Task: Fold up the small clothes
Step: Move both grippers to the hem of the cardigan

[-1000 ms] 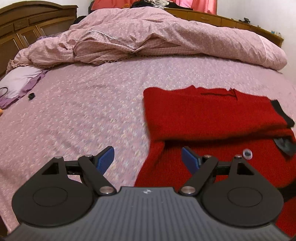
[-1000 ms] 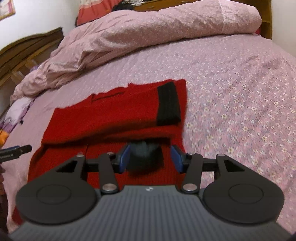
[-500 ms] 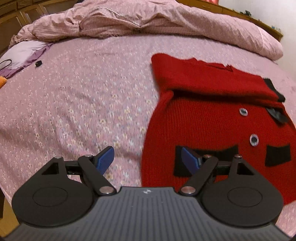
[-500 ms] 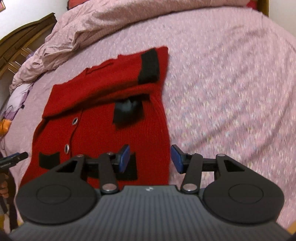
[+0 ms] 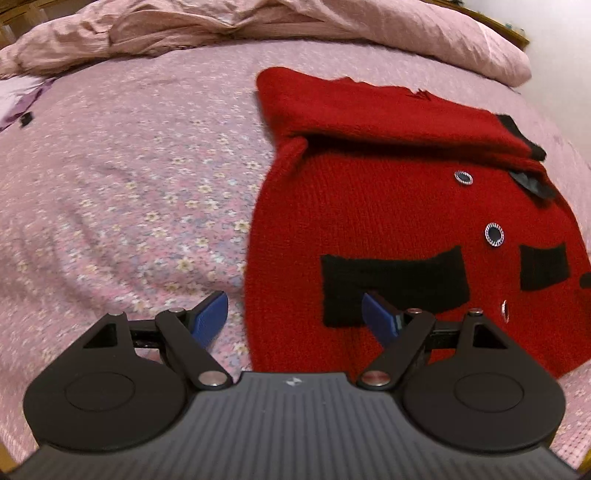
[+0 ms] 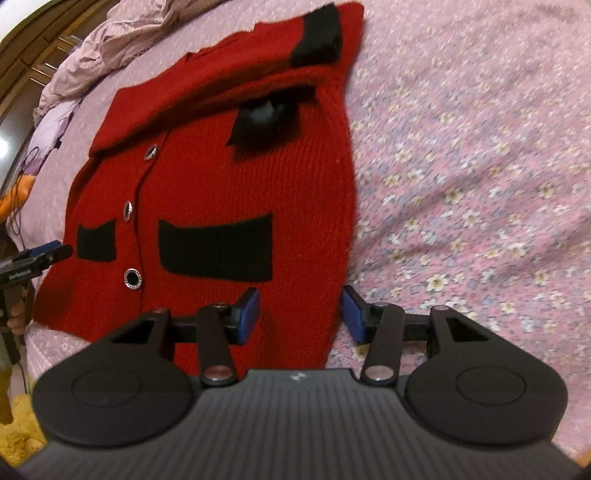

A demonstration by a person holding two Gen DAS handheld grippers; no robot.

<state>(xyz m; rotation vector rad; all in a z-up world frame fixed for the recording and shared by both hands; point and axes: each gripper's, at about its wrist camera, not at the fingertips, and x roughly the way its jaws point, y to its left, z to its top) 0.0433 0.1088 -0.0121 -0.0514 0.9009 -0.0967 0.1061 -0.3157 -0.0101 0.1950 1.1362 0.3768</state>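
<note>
Each camera sits just behind its own hand-held gripper, looking forward and steeply down along the fingers at the bed (image 5: 122,192). The left view looks over the left hand-held gripper (image 5: 295,317), the right view over the right hand-held gripper (image 6: 299,314). Both share the red cardigan (image 5: 388,221) close ahead.

Bare bedsheet (image 5: 122,192) lies open to the left of the cardigan (image 5: 388,221) and to its right (image 6: 480,184). A rumpled quilt (image 5: 295,26) blocks the far side. Small clutter (image 5: 26,119) sits at the far left.
</note>
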